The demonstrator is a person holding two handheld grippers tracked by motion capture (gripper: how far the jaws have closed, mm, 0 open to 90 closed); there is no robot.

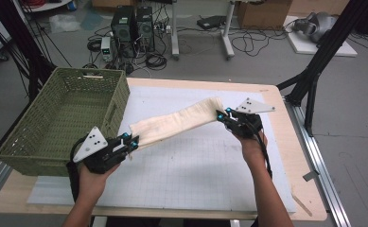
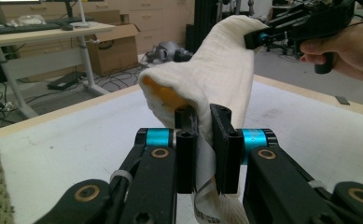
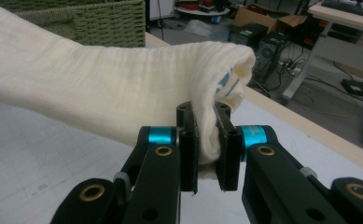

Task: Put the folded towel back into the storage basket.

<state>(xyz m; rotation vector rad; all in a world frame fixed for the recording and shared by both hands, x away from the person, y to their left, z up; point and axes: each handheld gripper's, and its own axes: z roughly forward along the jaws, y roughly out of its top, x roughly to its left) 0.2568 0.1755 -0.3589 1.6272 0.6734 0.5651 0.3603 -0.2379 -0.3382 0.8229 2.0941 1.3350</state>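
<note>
above gridded mat [image 1: 186, 175], each hand-held gripper [image 1: 128, 142] [image 1: 223, 115] clamps one cream cloth [image 1: 177, 124] end.

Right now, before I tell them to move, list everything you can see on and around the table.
Cloth: one, cream, folded into a long band, held off the table between the two hand-held grippers.
Basket: one, green woven, on the table's left side, nothing visible inside.
Mat: one, white with a grid, covers most of the table top.
Table: one, light wood edge.
Computer towers: two, black, on the floor beyond the table among cables.
Cardboard boxes: some, brown, on the floor at the back.
Left hand-held gripper: one, black, shut on the cloth's near end.
Right hand-held gripper: one, black, shut on the far end.
</note>
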